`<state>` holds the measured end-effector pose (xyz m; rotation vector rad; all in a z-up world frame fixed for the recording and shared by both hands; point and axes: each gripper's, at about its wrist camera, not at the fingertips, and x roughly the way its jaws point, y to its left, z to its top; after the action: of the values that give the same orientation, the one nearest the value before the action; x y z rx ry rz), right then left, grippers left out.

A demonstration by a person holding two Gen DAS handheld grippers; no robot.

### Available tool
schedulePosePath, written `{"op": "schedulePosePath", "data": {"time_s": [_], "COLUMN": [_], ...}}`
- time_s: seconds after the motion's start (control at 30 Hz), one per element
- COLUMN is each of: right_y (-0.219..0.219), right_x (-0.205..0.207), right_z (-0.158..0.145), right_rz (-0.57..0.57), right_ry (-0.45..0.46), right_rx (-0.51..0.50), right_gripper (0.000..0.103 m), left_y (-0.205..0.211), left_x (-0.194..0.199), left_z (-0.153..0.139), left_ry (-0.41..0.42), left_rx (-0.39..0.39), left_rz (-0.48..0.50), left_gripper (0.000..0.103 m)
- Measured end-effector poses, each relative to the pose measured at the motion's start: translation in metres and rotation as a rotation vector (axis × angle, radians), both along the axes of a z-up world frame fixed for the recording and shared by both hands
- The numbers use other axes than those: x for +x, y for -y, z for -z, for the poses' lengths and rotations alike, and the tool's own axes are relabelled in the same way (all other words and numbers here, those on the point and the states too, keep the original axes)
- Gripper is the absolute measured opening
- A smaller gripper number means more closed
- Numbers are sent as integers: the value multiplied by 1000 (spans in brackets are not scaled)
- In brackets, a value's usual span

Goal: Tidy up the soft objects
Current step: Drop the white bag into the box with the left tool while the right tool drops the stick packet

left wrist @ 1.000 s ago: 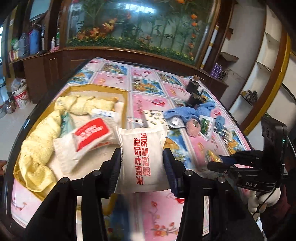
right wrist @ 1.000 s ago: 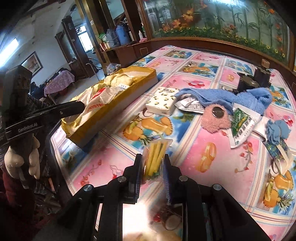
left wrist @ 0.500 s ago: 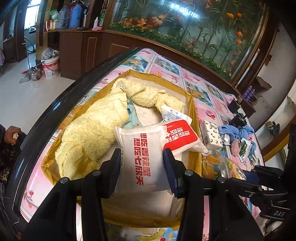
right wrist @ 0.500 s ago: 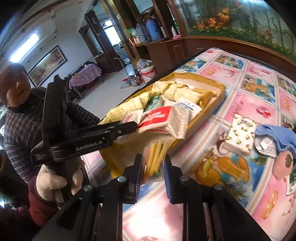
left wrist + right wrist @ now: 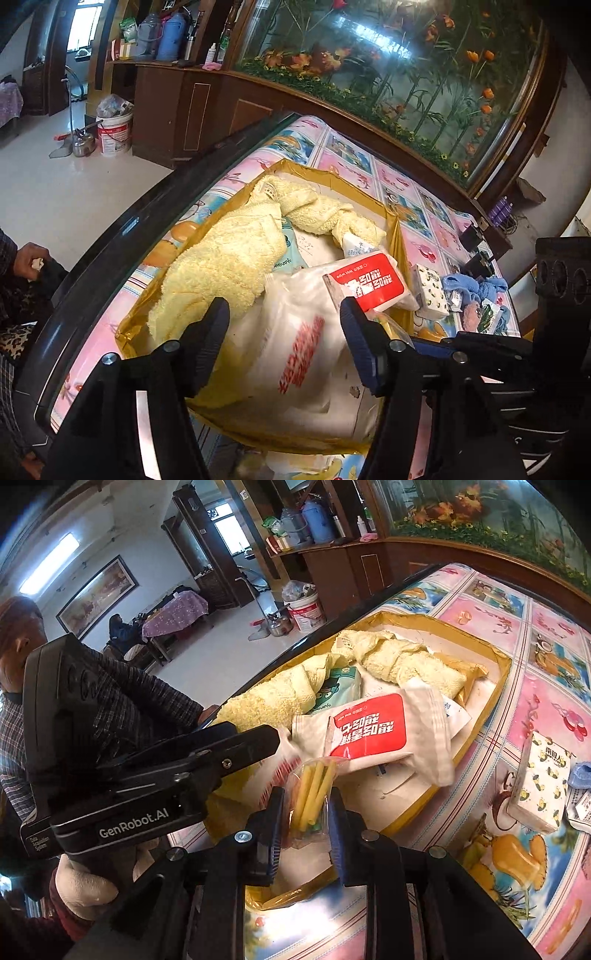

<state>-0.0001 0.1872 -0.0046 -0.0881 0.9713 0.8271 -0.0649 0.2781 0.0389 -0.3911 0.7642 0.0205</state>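
Yellow terry towel [image 5: 236,258] fills the left half of the gold-lined box [image 5: 397,229] at mid-frame, lying on the bench [image 5: 546,686] with its pink picture cloth. Left hand-held gripper [image 5: 284,332] hangs over the box with fingers spread, a blurred white packet [image 5: 303,354] loose between them. Right hand-held gripper [image 5: 304,819] pinches a clear bag of yellow sticks [image 5: 312,794] above the box's near edge, just below a red-and-white packet [image 5: 373,727].
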Motion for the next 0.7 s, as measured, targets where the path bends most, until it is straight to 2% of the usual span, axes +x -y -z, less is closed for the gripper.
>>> {"op": "schedulePosePath", "data": {"time_s": [0.07,0.13,0.23,0.4,0.6,0.7], "right_y": [-1,-2,0,2,-7,-5], "right_x": [1,2,4,7,25,34], "right_z": [2,4,6,7,3,0], "right_rz": [3,10,23,42,65,77], "right_ry": [1,-7,-16,-9,55,60], "right_rx": [-2,2,18,13,-69,-61], "right_gripper": [26,46,57,61,63,63], "left_y": [-2,-2,-2,1,4,6], "left_x": [-1,-2,-5,-11,-19,-23], "left_z": [0,-1,-3,-10,-23,-28], "left_ry": [-5,-2,5,23,61,70], "left_rx": [11,18,33,85,148,196], "left_rz": [-17,-22,-31,-61,-106,-126], "left_gripper": [69,70,71,72,73,76]}}
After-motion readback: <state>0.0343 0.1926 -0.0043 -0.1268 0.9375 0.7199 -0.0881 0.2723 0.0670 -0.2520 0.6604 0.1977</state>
